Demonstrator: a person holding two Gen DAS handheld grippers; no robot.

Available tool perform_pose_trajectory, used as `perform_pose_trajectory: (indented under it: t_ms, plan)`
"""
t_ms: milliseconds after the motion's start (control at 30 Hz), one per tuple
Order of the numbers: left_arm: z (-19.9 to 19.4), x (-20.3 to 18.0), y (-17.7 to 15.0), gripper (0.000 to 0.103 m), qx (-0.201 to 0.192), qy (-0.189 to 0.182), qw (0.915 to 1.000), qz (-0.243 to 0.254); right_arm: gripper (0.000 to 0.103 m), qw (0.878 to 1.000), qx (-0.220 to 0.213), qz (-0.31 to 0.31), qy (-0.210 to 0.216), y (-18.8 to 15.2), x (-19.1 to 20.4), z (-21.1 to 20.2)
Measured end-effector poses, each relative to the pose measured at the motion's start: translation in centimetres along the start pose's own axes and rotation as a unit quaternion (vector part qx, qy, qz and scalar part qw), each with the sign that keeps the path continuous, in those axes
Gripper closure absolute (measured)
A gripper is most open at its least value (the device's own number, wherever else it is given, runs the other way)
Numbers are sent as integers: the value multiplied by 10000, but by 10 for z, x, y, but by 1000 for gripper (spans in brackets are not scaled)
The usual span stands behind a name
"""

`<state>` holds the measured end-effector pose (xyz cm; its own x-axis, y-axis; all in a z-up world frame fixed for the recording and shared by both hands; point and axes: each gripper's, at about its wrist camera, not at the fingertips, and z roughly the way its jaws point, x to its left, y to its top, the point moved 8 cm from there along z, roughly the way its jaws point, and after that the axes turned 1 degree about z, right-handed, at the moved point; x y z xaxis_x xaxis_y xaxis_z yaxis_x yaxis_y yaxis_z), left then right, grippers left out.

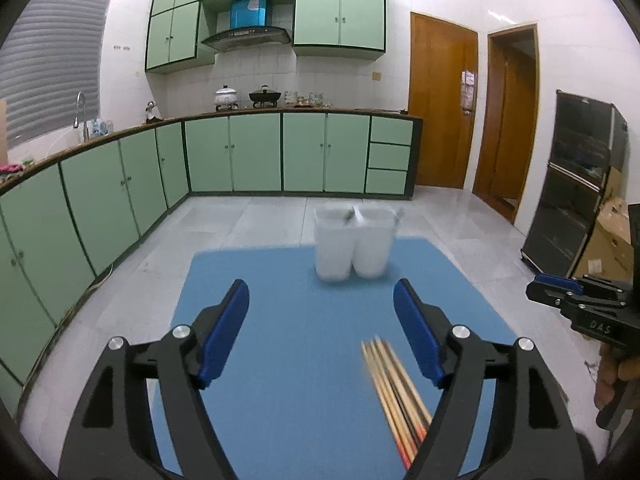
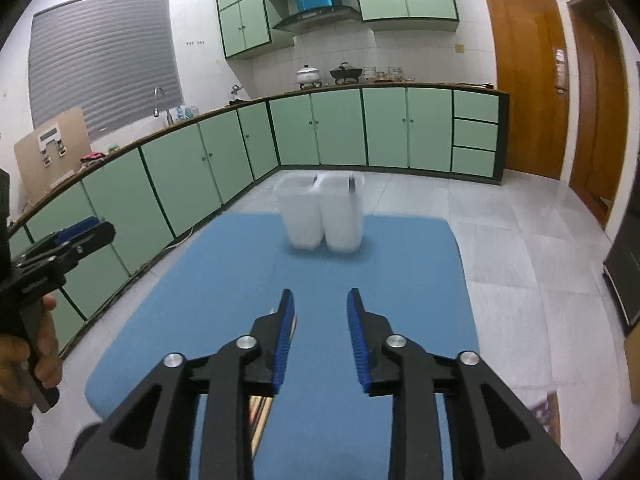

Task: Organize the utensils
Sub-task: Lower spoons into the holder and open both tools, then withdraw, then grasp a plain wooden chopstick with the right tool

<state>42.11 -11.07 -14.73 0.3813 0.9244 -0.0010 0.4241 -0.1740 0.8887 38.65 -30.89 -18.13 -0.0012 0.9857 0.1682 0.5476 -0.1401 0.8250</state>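
Two translucent white containers [image 1: 352, 244] [image 2: 322, 216] stand side by side at the far edge of a blue mat [image 1: 280, 360] [image 2: 200, 280], with dark utensil handles [image 1: 348, 216] [image 2: 352, 184] sticking out of them. A bundle of wooden chopsticks [image 1: 394, 384] lies on the mat beneath the right finger of my left gripper [image 1: 322, 292], which is wide open and empty. My right gripper [image 2: 320, 294] is open more narrowly, with only bare mat between its blue pads. Chopsticks [image 2: 260, 412] peek out under its left finger. Each gripper shows at the edge of the other's view, held by a hand.
The mat's table stands in a kitchen over a pale tiled floor [image 2: 500, 240]. Green base cabinets [image 1: 256, 152] run along the left and the back. A dark glass-fronted cabinet [image 1: 572, 184] and cardboard boxes [image 1: 612, 236] stand at the right, beside wooden doors [image 1: 440, 104].
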Motion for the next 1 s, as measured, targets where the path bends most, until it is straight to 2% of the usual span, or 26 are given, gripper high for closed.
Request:
perform_pose_trajectory:
  t_ms: [167, 300, 433, 600, 800, 867, 933, 1000]
  plan:
    - [-39, -20, -82, 27, 187, -15, 9998, 19, 72, 9998, 45, -191, -67, -84, 26, -23]
    - [-41, -41, -146, 27, 583, -100, 9981, 178, 71, 9988, 459, -173, 46, -140, 42, -16]
    - [-33, -43, -186, 27, 994, -148, 9949, 66, 72, 9959, 855, -253, 128, -179, 54, 1]
    - [-26, -30, -198, 28, 1104, -61, 9938, -64, 72, 9945, 980, -328, 152, -192, 60, 14]
    - [-14, -33, -214, 28, 1348, -110, 9907, -123, 74, 9947, 939, -410, 113, -188, 60, 25]
    - [-11, -32, -216, 28, 1387, -100, 9902, -156, 78, 9950, 896, -444, 70, -187, 58, 28]
    - [-9, -33, -217, 28, 1414, -114, 9897, -200, 92, 9953, 866, -438, 2, -186, 54, 28]
    - [-7, -38, -218, 28, 1436, -126, 9894, -174, 98, 9957, 850, -368, -37, -186, 47, 29]
